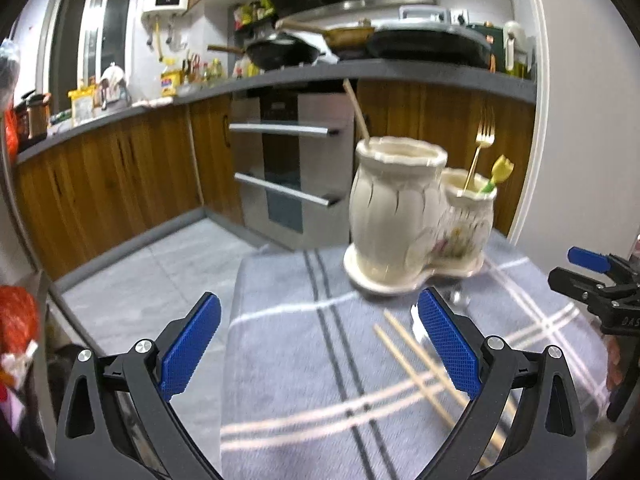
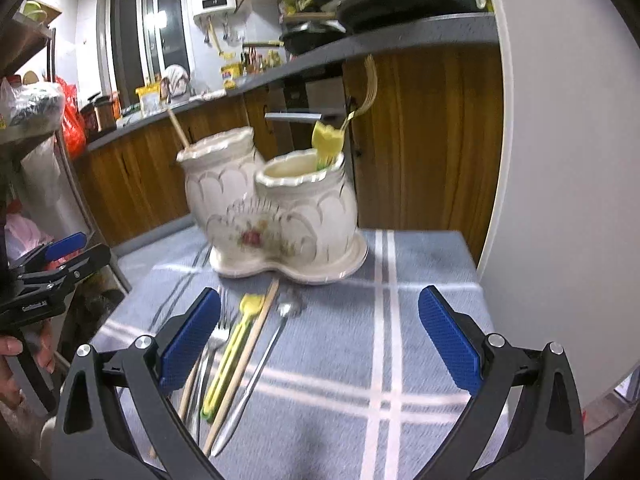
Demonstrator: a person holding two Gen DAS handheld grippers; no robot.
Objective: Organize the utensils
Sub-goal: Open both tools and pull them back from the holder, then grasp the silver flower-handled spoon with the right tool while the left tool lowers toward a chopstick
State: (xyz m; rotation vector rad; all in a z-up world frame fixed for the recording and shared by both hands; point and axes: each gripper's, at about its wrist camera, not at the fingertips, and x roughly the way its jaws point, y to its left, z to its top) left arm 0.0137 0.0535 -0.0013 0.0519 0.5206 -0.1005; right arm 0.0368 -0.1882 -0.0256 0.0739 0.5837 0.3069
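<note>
A cream double-pot ceramic holder [image 1: 416, 216] [image 2: 276, 208] stands at the far end of a blue plaid cloth. Its taller pot holds a chopstick [image 1: 356, 110] [image 2: 178, 128]; the shorter pot holds a gold fork [image 1: 482, 140] [image 2: 366, 92] and a yellow-headed utensil [image 1: 500, 172] [image 2: 328, 142]. On the cloth lie two chopsticks [image 1: 416, 356], and in the right wrist view a yellow-green utensil [image 2: 232, 356], a chopstick [image 2: 248, 356], a silver spoon [image 2: 264, 360] and a fork [image 2: 214, 344]. My left gripper [image 1: 320, 344] is open and empty. My right gripper [image 2: 320, 344] is open and empty above the cloth.
The small table's cloth [image 1: 300, 360] [image 2: 420, 300] ends at the floor on the left and far side. Kitchen cabinets [image 1: 100, 184] and an oven [image 1: 288, 168] stand behind. A white wall [image 2: 560, 160] is on the right. The other gripper shows at the frame edges [image 1: 600, 288] [image 2: 48, 272].
</note>
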